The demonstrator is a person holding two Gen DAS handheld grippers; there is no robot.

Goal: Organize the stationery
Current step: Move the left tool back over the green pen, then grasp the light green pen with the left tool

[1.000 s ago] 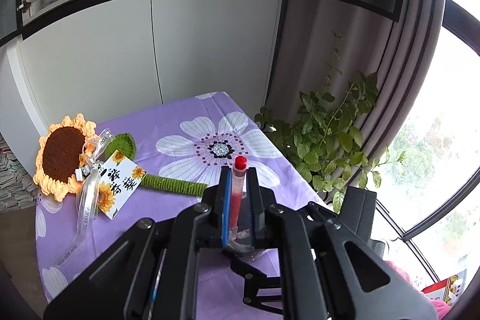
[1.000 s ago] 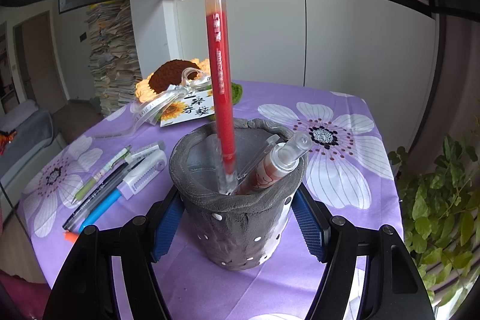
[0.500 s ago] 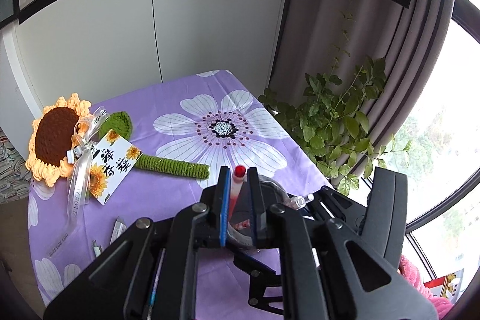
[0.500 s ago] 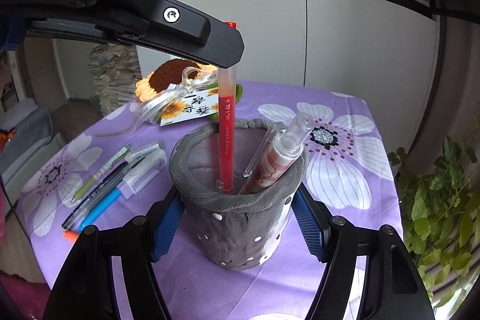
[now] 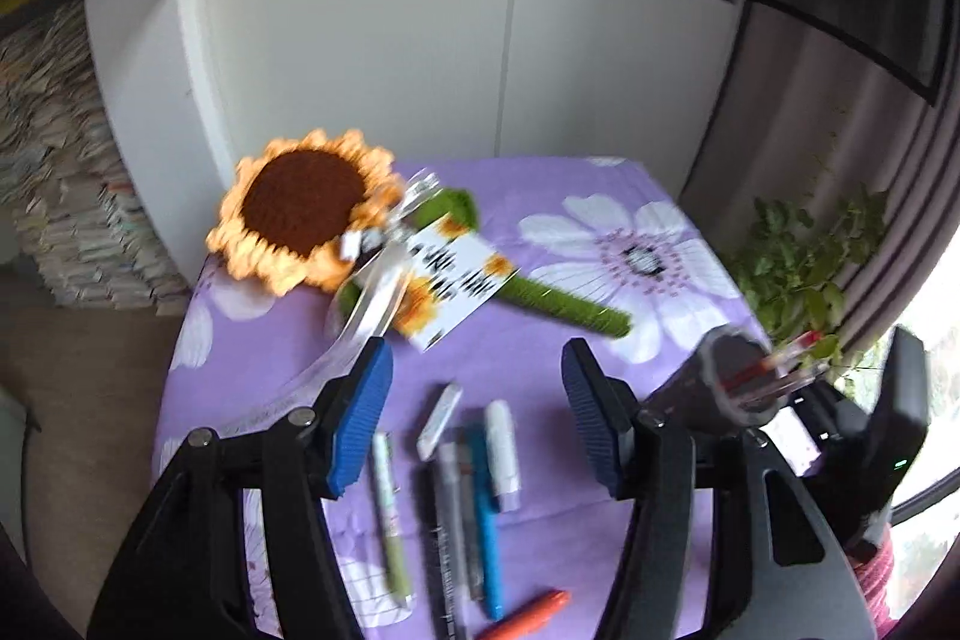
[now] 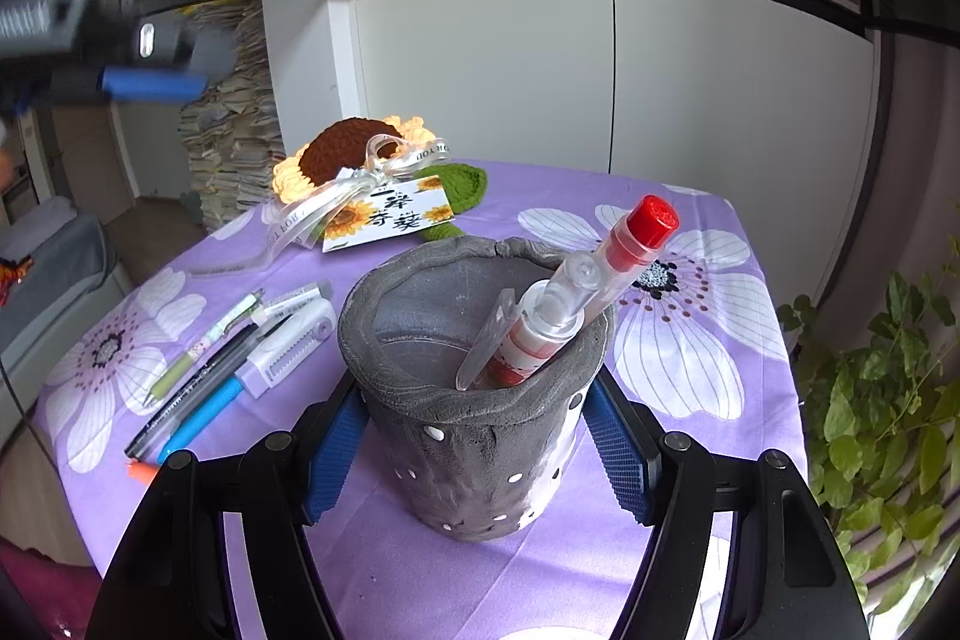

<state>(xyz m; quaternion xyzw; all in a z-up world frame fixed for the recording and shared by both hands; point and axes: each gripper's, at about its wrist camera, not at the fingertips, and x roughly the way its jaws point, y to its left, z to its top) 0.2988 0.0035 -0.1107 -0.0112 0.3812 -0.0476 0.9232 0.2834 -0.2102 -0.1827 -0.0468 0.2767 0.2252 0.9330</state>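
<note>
Right wrist view: the right gripper (image 6: 474,451) pinches the grey pen holder (image 6: 474,400), where the red-capped pen (image 6: 600,289) leans (beside a clear one). The left gripper (image 5: 477,415) hangs spread and empty above loose pens (image 5: 462,496) left of the holder.

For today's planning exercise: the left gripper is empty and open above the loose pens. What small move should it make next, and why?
Probably lower the left gripper over one loose pen, such as the blue pen, and close on it. Its jaws stand open and empty, several pens lie on the tablecloth, and the right gripper holds the holder ready.
</note>
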